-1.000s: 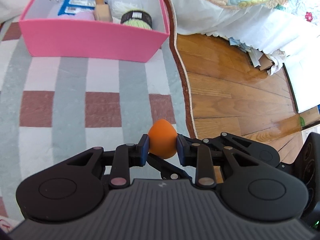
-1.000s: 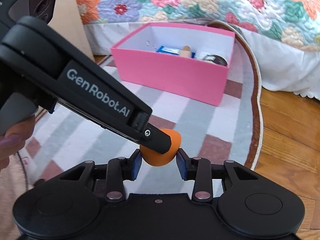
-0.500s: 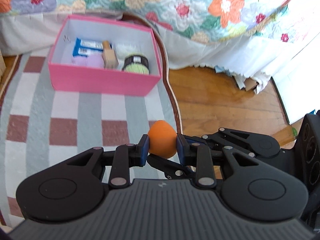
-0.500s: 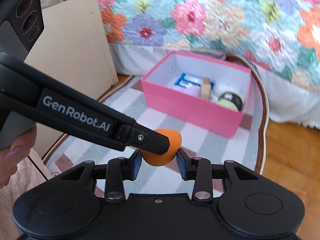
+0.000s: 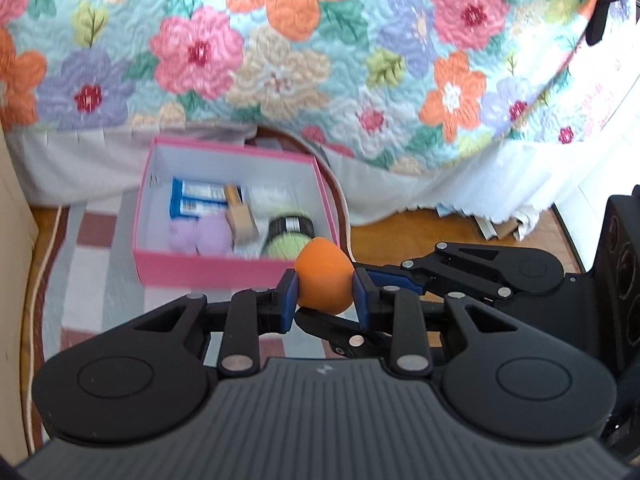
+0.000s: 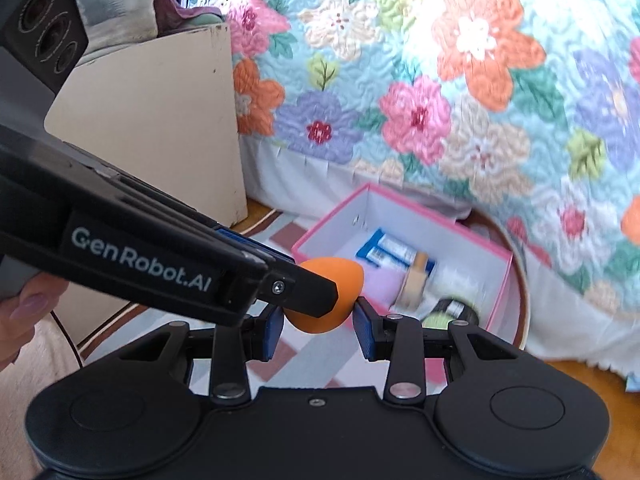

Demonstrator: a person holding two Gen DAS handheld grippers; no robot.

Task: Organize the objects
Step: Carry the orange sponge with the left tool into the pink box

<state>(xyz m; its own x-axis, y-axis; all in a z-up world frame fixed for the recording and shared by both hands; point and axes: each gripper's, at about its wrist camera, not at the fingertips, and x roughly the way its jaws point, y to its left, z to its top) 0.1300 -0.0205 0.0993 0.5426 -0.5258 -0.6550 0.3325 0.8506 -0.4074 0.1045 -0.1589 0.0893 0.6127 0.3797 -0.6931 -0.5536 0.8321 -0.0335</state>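
Pinched orange sponge (image 5: 324, 276) tight in left claw (image 5: 325, 296); right claw (image 6: 318, 326) flanked it, grip impossible to tell. Needed firm right squeeze before left release; pink box (image 5: 200, 270) waited ahead.

Floral quilt (image 5: 280, 60) draping over a bed, white bed skirt (image 5: 460, 184) hanging to a wooden floor (image 5: 400, 236), striped rug (image 5: 92, 280) lying below, cream board (image 6: 160, 128) standing beside the bed
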